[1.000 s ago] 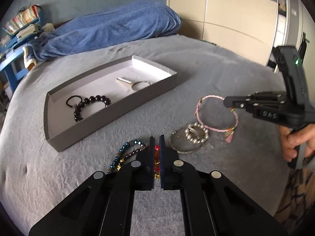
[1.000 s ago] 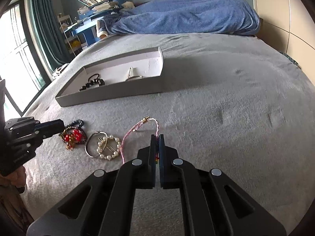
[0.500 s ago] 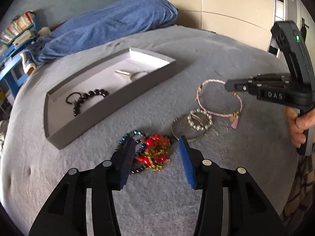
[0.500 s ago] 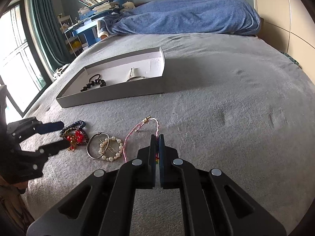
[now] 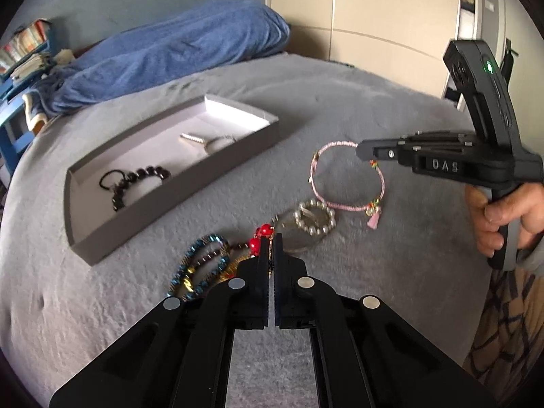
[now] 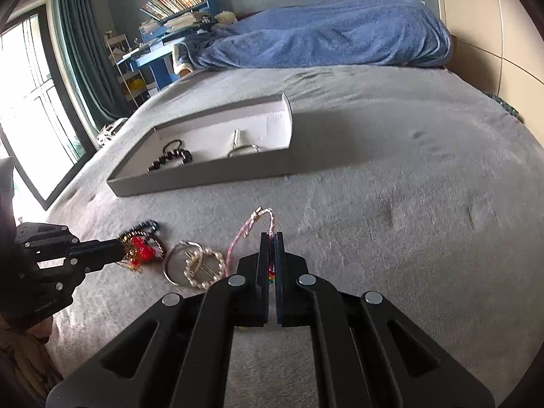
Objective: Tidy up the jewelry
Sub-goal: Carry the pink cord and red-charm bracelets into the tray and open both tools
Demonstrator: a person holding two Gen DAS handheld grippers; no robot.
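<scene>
One "DAS" label, right claw

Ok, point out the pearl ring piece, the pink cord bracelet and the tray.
pearl ring piece (image 5: pixel 315 218), left wrist view, pearl loop.
pink cord bracelet (image 5: pixel 314 178), left wrist view, left arc.
tray (image 5: pixel 170 200), left wrist view, front wall.

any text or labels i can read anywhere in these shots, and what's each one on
"DAS": raised letters on the side of the right gripper body, seen from the left wrist view.
Small pale print on the left gripper body, low at the left edge of the right wrist view: too small and blurred to read.
Book spines on the blue shelf: too small to read.
Nothing readable on the grey tray or the jewelry.
</scene>
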